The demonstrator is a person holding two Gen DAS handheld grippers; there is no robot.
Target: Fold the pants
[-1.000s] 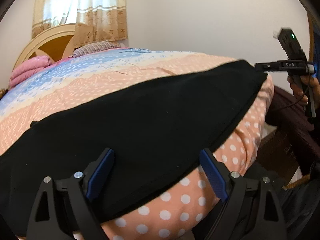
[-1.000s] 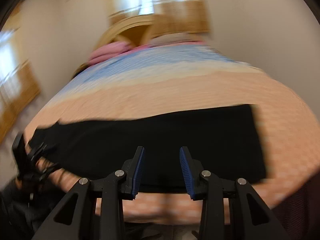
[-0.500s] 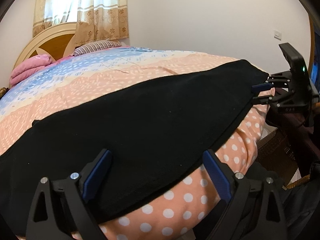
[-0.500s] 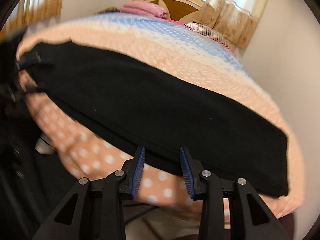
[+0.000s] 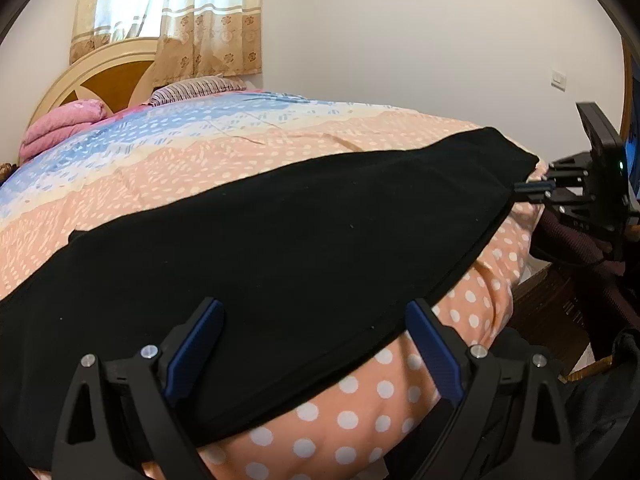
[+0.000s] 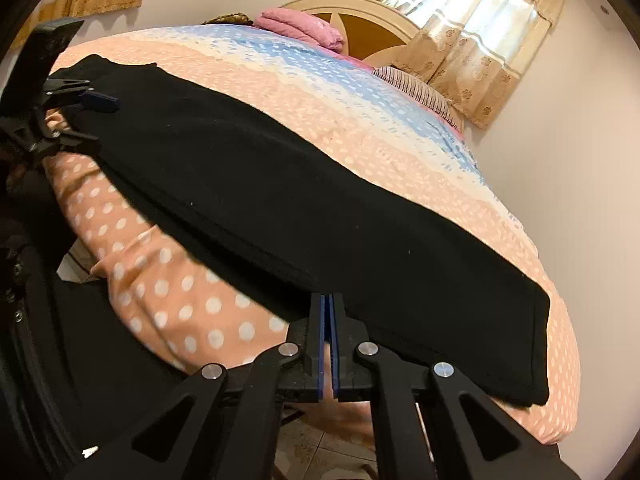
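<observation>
A polka-dot bedspread is lying ahead of the jaws; beyond it, a pink folded blanket and striped pillow are resting against the headboard, curtains hanging above.

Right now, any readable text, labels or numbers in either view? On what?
"DAS": small pale letters on the black body of the right gripper, seen in the left wrist view; faint, only just legible.
Nothing else: the pants, bedspread, curtain and wall switch show no text.
</observation>
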